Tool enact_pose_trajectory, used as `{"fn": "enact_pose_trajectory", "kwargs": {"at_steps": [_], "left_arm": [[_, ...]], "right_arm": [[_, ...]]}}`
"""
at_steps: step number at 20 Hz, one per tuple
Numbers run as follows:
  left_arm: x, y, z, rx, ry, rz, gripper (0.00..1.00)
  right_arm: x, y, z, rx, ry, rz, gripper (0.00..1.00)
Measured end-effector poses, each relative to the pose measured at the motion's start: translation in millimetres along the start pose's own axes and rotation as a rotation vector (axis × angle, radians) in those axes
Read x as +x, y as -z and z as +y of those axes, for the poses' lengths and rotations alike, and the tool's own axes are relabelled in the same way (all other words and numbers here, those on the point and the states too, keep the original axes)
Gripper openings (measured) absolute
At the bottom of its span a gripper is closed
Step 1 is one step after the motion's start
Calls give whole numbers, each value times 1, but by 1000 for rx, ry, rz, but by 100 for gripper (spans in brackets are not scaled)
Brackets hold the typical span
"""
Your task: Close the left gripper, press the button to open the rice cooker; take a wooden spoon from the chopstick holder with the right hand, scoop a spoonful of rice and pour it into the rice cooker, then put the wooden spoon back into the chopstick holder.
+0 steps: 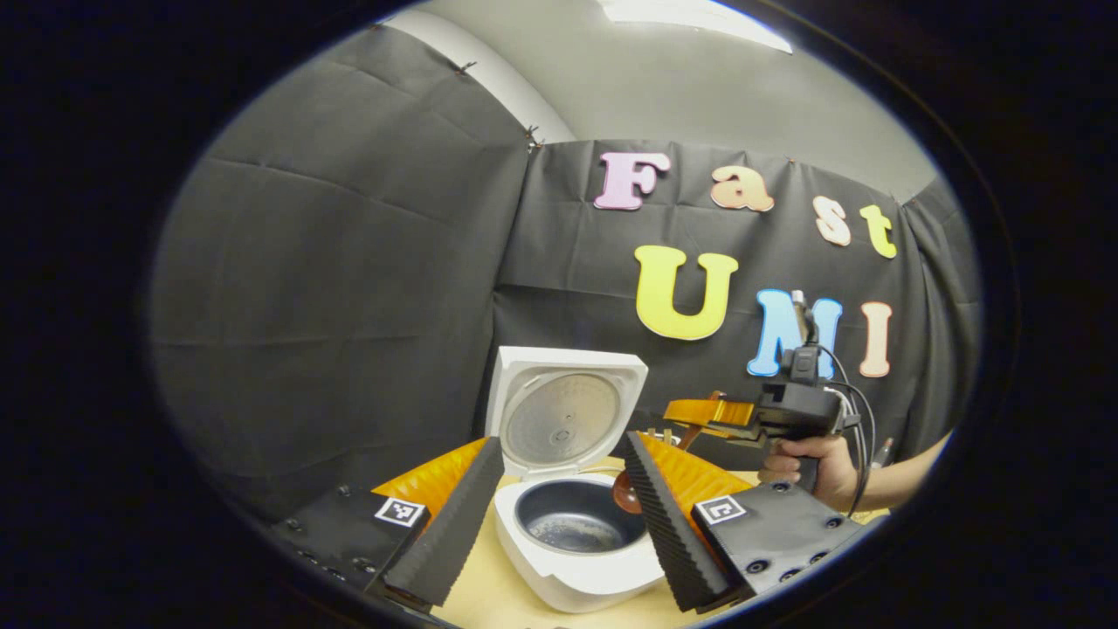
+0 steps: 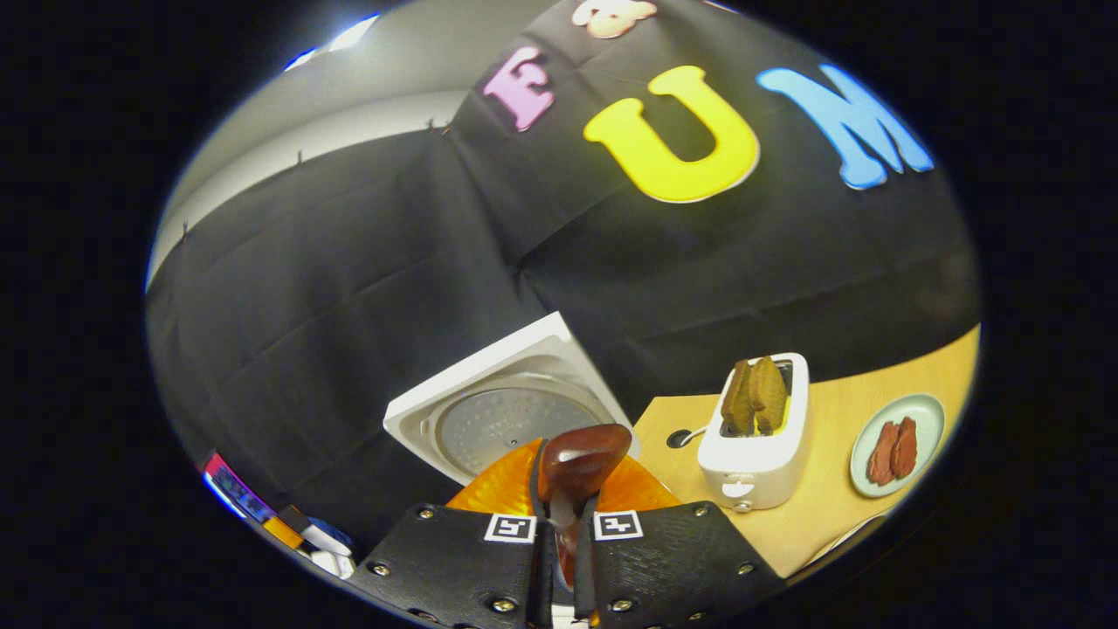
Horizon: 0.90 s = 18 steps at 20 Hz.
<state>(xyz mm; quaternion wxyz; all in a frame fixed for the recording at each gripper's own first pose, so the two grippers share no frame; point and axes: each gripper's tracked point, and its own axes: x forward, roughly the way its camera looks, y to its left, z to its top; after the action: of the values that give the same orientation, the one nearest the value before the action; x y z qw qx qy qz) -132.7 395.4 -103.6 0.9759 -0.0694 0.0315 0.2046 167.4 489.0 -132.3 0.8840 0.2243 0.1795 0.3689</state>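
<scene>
Left gripper (image 1: 559, 515): spread wide, empty, framing the open rice cooker (image 1: 572, 533).
Right gripper (image 2: 564, 524): clamped tight on the wooden spoon (image 2: 581, 459), bowl end forward.

Black cloth wall (image 1: 349, 262), grey ceiling (image 1: 699, 87) with light panel (image 1: 690, 16), wooden table (image 2: 873, 411).

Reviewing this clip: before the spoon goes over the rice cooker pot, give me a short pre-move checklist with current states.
1. Rice cooker lid open and upright: ok.
2. Inner pot unobstructed from above: ok.
3. Right gripper shut on the wooden spoon: ok.
4. Rice in the spoon bowl: cannot tell.
5. Left gripper fingers apart, framing the pot, clear of its opening: ok.
6. Toaster off to the side of the path: ok.
</scene>
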Motion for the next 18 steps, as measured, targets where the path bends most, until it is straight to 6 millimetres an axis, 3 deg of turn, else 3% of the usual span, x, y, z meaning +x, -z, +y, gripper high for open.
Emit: {"fn": "enact_pose_trajectory", "kwargs": {"at_steps": [7, 12, 15, 18], "left_arm": [[17, 2, -67, 13, 113, 15, 96], [31, 8, -114, 1, 182, 40, 97], [27, 6, -145, 6, 230, 40, 97], [23, 7, -175, 32, 283, 39, 97]], "right_arm": [[-48, -33, -39, 176, 58, -96, 10], [-82, -55, -58, 195, 108, -160, 10], [-120, -69, -73, 199, 143, -200, 10], [-165, -81, -103, 214, 208, -253, 10]]}}
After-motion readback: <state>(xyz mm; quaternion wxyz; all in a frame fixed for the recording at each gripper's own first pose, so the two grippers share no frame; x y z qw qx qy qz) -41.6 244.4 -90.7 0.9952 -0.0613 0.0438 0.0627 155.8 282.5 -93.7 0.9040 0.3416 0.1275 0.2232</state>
